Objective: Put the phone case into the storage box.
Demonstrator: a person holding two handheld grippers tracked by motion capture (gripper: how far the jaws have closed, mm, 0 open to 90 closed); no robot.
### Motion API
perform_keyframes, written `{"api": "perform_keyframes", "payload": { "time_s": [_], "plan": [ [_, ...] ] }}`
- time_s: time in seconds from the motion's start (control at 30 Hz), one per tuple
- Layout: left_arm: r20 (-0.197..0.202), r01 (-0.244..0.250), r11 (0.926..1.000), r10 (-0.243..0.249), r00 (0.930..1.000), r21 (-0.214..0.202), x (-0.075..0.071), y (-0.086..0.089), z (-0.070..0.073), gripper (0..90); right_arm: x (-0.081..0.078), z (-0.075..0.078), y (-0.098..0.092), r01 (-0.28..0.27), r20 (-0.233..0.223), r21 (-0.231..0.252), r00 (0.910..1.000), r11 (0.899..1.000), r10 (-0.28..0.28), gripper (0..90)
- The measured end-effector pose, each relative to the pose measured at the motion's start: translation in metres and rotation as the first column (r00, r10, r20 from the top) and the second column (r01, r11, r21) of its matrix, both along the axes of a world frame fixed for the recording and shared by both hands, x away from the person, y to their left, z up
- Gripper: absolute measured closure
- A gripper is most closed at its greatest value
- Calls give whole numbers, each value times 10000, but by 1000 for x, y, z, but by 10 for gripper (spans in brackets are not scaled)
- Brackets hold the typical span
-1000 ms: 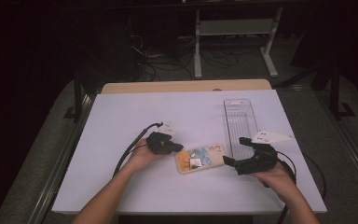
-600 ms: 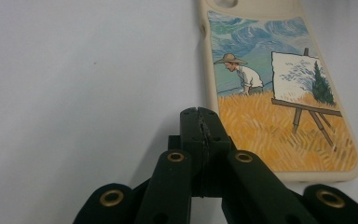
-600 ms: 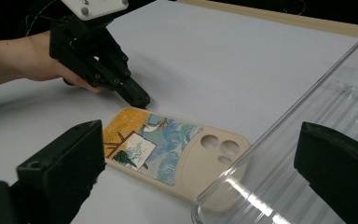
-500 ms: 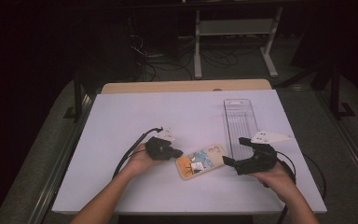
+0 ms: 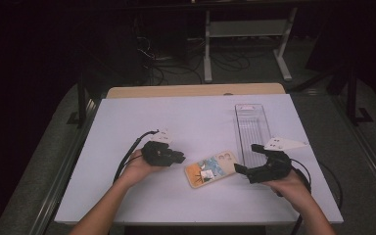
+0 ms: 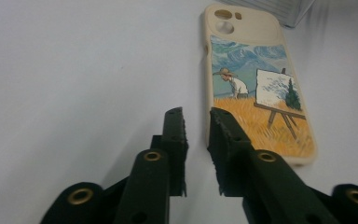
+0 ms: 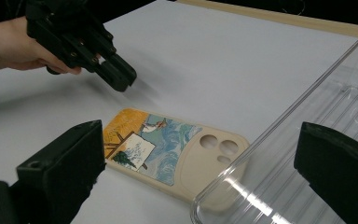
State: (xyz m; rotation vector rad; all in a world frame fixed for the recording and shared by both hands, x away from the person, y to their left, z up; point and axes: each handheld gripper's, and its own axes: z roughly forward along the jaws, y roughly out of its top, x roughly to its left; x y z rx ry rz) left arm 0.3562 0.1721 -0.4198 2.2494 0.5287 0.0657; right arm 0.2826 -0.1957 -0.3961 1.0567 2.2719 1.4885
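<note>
The phone case (image 5: pixel 211 169) lies flat on the white table (image 5: pixel 186 122) beside the clear tray (image 5: pixel 252 127), between the wide-spread right hand-held gripper (image 5: pixel 238 169) and the left hand-held gripper (image 6: pixel 196 122), whose empty jaws have just been opening slightly.

My jaws are matt black plastic with ridged inner faces and brass-coloured rivets. The phone case (image 6: pixel 256 88) looks smooth and rubbery — cream edges, a printed painting with a slight sheen. The tray (image 7: pixel 307 154) is clear, glossy plastic, ribbed inside. The tabletop (image 5: pixel 196 122) is white, matt.
</note>
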Motion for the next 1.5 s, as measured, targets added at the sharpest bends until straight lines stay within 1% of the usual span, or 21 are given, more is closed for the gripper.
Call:
{"api": "perform_keyframes", "payload": {
  "time_s": [0.07, 0.1, 0.17, 0.3, 0.33, 0.37, 0.4, 0.43, 0.5, 0.6, 0.63, 0.7, 0.77, 0.83, 0.9, 0.97, 1.03, 1.13, 1.17, 1.33, 1.5],
  "plan": [
    [-9, -110, 9999, 110, 9999, -84, -4, 8, 4, 716, 0, 0, 0, 16, -24, -1, 10000, 10000, -16, 14],
    [-34, -144, 9999, 143, 9999, -91, -7, 12, 5, 648, 0, 0, 0, 13, -18, -8, 10000, 10000, -13, 14],
    [36, -423, 9990, 423, 9991, -126, -15, 23, 8, 569, 0, 0, 1, 3, -15, -14, 10000, 10000, -3, 14],
    [16, -636, 9976, 636, 9980, -264, -24, 35, 9, 451, 0, -1, 1, -24, -31, -64, 10000, 10000, 24, 14],
    [32, -758, 9966, 759, 9971, -332, -27, 38, 10, 451, 0, -1, 1, -24, -31, -64, 10000, 10000, 24, 14],
    [94, -839, 9958, 843, 9964, -374, -29, 42, 10, 403, 0, -1, 1, -29, -34, -109, 10000, 9999, 28, 14],
    [185, -872, 9954, 880, 9959, -397, -32, 46, 11, 403, 0, -1, 1, -29, -34, -109, 10000, 9999, 28, 14],
    [136, -1001, 9939, 1008, 9948, -471, -35, 50, 11, 357, 0, -1, 2, -46, -26, -128, 10000, 9999, 46, 14],
    [179, -1148, 9915, 1161, 9931, -605, -41, 57, 11, 316, 0, -1, 2, -54, -23, -149, 10000, 9999, 53, 14],
    [304, -1207, 9895, 1234, 9919, -797, -48, 68, 13, 275, 0, -1, 2, -67, -44, -156, 10000, 9999, 67, 14],
    [381, -1348, 9860, 1391, 9896, -979, -54, 73, 13, 237, 0, -1, 3, -86, -47, -142, 10000, 9999, 85, 14],
    [410, -1360, 9860, 1404, 9892, -961, -55, 76, 13, 181, 0, -1, 3, -90, -46, -145, 9999, 9999, 89, 14],
    [479, -1528, 9832, 1581, 9863, -999, -59, 80, 11, 131, 0, -1, 3, -78, -57, -160, 10000, 9998, 77, 14],
    [579, -1512, 9837, 1573, 9859, -975, -63, 84, 10, 117, 0, -2, 3, -77, -44, -165, 10000, 9998, 76, 14],
    [503, -1539, 9833, 1593, 9860, -968, -66, 87, 8, 11, 0, -2, 3, -65, -80, -186, 9999, 9998, 63, 14],
    [627, -1573, 9837, 1630, 9846, -870, -67, 89, 8, 0, 0, -3, 3, -72, -84, -223, 9999, 9997, 70, 14],
    [552, -1678, 9816, 1732, 9833, -909, -67, 90, 7, 0, 0, -3, 3, -78, -75, -219, 9999, 9997, 76, 14],
    [490, -1555, 9844, 1598, 9859, -826, -66, 88, 5, 0, 0, -3, 4, -97, -46, -240, 9999, 9997, 96, 14],
    [486, -1511, 9861, 1546, 9868, -691, -66, 87, 6, 0, 0, -3, 4, -97, -46, -240, 9999, 9997, 96, 14],
    [344, -1555, 9866, 1573, 9870, -491, -65, 86, 4, 0, 0, -3, 4, -84, -59, -239, 9999, 9997, 83, 14],
    [446, -1521, 9872, 1542, 9870, -478, -65, 85, 6, 0, 0, -3, 4, -107, -74, -246, 9999, 9996, 105, 14]
  ]
}}
